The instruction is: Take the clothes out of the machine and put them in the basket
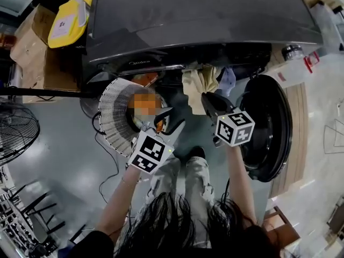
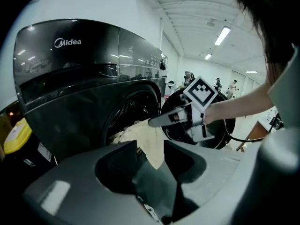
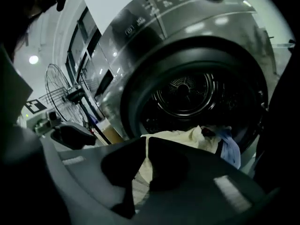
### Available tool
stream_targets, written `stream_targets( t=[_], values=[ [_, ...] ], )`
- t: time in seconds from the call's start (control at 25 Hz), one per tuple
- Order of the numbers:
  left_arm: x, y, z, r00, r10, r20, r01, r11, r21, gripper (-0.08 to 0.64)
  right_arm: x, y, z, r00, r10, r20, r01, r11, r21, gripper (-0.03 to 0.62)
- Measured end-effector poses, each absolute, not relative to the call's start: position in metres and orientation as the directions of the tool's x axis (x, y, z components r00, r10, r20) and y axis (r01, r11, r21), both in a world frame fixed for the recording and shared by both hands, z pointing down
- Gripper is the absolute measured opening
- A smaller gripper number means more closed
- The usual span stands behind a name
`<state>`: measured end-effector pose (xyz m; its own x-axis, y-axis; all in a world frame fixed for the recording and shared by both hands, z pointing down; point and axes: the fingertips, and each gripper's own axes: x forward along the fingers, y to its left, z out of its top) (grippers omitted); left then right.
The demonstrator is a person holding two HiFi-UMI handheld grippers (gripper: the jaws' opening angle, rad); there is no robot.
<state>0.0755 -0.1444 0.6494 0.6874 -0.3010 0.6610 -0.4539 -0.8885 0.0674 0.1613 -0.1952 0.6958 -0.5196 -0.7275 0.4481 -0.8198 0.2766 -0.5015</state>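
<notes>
Left tongs (image 1: pixel 163 120): jaws apart and empty, in front of the washing machine (image 1: pixel 199 15)
Right tongs (image 1: pixel 206 98): clamped on the cream cloth (image 1: pixel 196 84) at the machine's opening
Basket (image 1: pixel 114 117): white, ribbed, on the floor before the machine
Cream cloth: hanging out of the machine's drum, blue garment (image 1: pixel 228 81) beside it
Door (image 1: pixel 271 125): swung open

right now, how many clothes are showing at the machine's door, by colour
cream cloth, clamped in the right gripper: 1
light blue garment: 1
total: 2 that I can tell apart
</notes>
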Motion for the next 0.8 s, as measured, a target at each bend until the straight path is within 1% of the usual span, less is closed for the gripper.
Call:
stream_targets(
  t=[0.2,0.28,0.44,0.56,0.68,0.8],
  values=[
    [0.08,-0.148,0.646,0.647,-0.299,0.702,-0.447,-0.894,0.031,0.266,0.156,-0.173,0.628,-0.566,-0.744,0.355,-0.772,0.328,-0.544,0.044],
    [0.083,-0.15,0.644,0.642,-0.301,0.706,-0.448,-0.894,0.026,0.292,0.156,-0.163,0.604,-0.579,-0.749,0.321,-0.755,0.344,-0.559,0.044],
    [0.095,-0.151,0.632,0.649,-0.318,0.691,-0.439,-0.899,-0.001,0.332,0.154,-0.143,0.558,-0.608,-0.752,0.256,-0.709,0.369,-0.601,0.044],
    [0.11,-0.145,0.615,0.673,-0.317,0.668,-0.39,-0.92,-0.044,0.357,0.149,-0.127,0.534,-0.634,-0.73,0.254,-0.698,0.4,-0.594,0.044],
    [0.124,-0.135,0.595,0.692,-0.324,0.645,-0.332,-0.936,-0.114,0.364,0.141,-0.111,0.514,-0.674,-0.696,0.246,-0.67,0.438,-0.599,0.044],
    [0.135,-0.125,0.566,0.712,-0.341,0.614,-0.307,-0.937,-0.165,0.364,0.132,-0.095,0.487,-0.717,-0.658,0.231,-0.631,0.469,-0.618,0.043]
  ],
)
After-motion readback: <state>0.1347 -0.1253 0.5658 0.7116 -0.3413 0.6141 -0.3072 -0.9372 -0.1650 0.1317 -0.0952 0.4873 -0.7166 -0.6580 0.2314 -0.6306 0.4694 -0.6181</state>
